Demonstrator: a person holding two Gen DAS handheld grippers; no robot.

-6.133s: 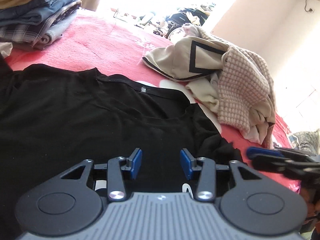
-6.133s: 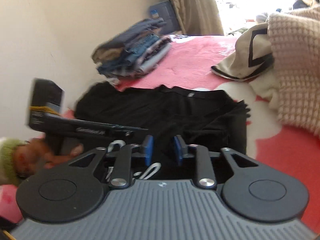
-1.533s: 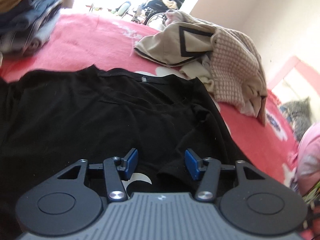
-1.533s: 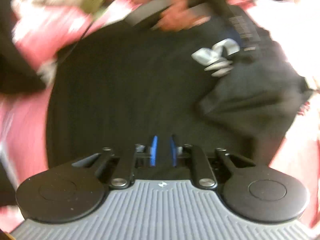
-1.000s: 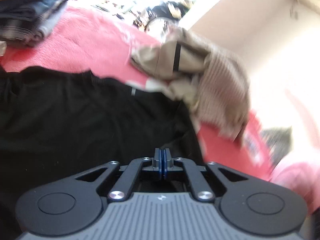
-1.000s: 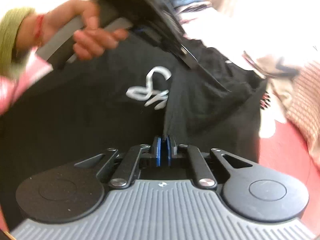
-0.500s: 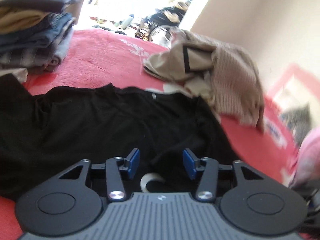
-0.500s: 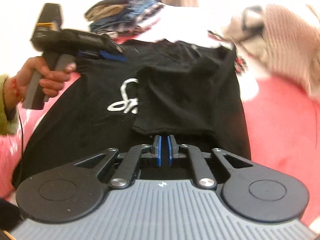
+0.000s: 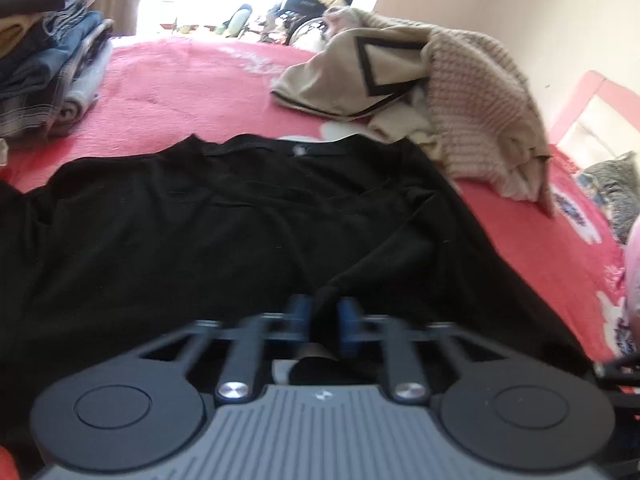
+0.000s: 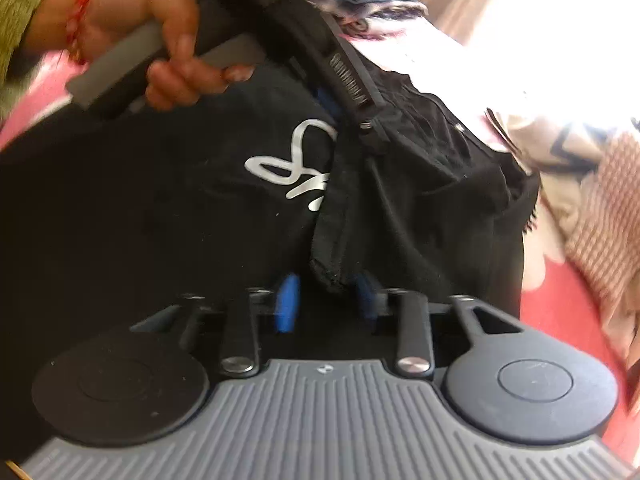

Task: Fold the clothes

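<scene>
A black T-shirt (image 9: 200, 232) lies spread on the red bedspread (image 9: 192, 92), collar at the far side. Its right part is folded in over the front. My left gripper (image 9: 323, 319) is shut on a raised fold of that black cloth near the shirt's middle. In the right wrist view a hand (image 10: 160, 40) holds the left gripper (image 10: 360, 128) down on the fold beside the white print (image 10: 292, 164). My right gripper (image 10: 326, 300) stands open at the shirt's near edge. The folded hem (image 10: 328, 276) sits between its blue pads (image 10: 286, 304), and they do not press on it.
A stack of folded clothes (image 9: 48, 64) stands at the far left of the bed. A loose heap of beige and knitted garments (image 9: 440, 92) lies at the far right, close to the shirt's shoulder. A wall (image 9: 540, 20) rises behind the heap.
The left jaws were wide over the shirt half a second ago and have closed on a fold. The right pads were together then and stand apart now, and the right view has swung closer to the left gripper.
</scene>
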